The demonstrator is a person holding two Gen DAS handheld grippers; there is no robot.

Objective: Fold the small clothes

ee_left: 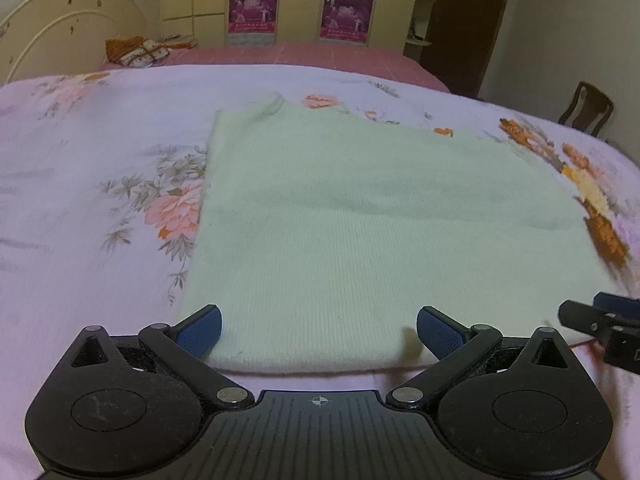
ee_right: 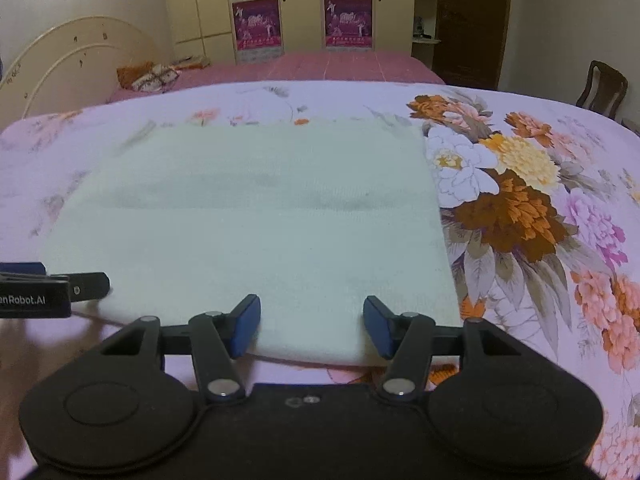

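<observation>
Left wrist view: pale green knit garment [ee_left: 360,216] flat on bed [ee_left: 80,200], looks soft, light, floppy; take near hem corners. Left gripper [ee_left: 319,330] and right gripper [ee_right: 312,326] jaws apart, nothing clamped.

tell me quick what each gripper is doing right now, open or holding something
left gripper: open, holding nothing, near edge of the pale green garment between its fingers.
right gripper: open, holding nothing, over the same edge.

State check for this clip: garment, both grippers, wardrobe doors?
Pale green garment: folded to a rectangle, flat on the floral bedspread.
Left gripper: open, over the near hem.
Right gripper: open, over the near hem.
Wardrobe doors: closed.
</observation>
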